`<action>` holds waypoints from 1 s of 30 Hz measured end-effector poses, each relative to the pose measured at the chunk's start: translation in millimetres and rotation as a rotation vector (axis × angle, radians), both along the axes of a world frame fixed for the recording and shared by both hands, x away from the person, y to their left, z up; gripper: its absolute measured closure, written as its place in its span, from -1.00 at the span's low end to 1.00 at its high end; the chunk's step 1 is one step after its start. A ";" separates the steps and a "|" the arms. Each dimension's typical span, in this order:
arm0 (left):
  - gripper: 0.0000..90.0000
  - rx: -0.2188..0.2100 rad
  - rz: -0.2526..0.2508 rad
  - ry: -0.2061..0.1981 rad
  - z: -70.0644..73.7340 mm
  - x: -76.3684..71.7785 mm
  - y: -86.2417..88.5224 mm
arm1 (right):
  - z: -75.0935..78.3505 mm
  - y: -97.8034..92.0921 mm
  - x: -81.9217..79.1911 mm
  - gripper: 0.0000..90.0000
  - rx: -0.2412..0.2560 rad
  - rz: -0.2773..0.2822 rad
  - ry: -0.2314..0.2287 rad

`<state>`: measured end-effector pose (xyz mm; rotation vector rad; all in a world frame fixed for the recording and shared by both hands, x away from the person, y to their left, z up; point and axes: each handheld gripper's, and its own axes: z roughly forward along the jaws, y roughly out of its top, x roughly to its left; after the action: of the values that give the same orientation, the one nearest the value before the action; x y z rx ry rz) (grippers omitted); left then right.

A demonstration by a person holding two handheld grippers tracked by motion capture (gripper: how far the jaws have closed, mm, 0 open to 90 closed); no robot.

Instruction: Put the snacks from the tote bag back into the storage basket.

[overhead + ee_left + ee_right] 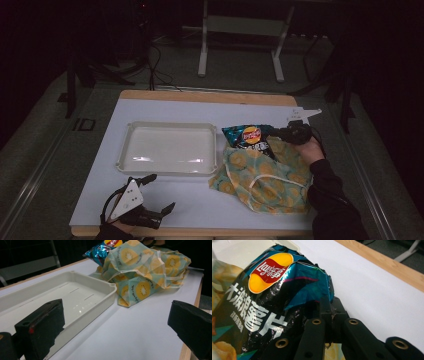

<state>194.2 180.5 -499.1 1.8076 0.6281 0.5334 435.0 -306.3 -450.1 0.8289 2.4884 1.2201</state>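
The left hand-held gripper (159, 192) hovers over the near edge of the counter (165, 207), in front of the white tray (170, 126), its jaws wide apart and empty. The tray itself holds nothing. Just to the right of the tray lies a yellow-and-teal patterned cloth bag (265, 182), with the crisp packet (248, 136) sticking out of its far end, close to the tray's right far corner. The right hand-held gripper (331, 315), beyond the packet on the side away from the tray, has its jaws clamped together on the packet's crinkled foil edge. The likely trouble is that this grip is only on a thin slippery corner: a pull toward the tray may tear the foil, slip off, or drag the loose bag along, since nothing pins the cloth down.
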 end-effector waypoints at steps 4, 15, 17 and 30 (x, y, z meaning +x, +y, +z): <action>-0.97 0.000 0.002 -0.002 0.3 -0.2 0.3 | 8.8 0.8 -5.5 1.00 0.016 0.012 -0.016; -0.97 -0.006 0.009 -0.008 1.4 -0.6 0.5 | 40.2 2.1 -20.4 1.00 0.068 0.047 -0.084; -0.97 -0.006 0.008 -0.006 1.2 -0.7 0.2 | 46.3 2.3 -23.0 1.00 0.085 0.059 -0.096; -0.97 -0.006 0.008 -0.003 1.2 -0.4 0.4 | 93.4 -1.3 -33.9 1.00 0.131 0.057 -0.183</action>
<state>193.8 180.9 -497.9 1.7990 0.6339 0.5393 401.1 -307.6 -356.7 0.6482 2.3210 1.4231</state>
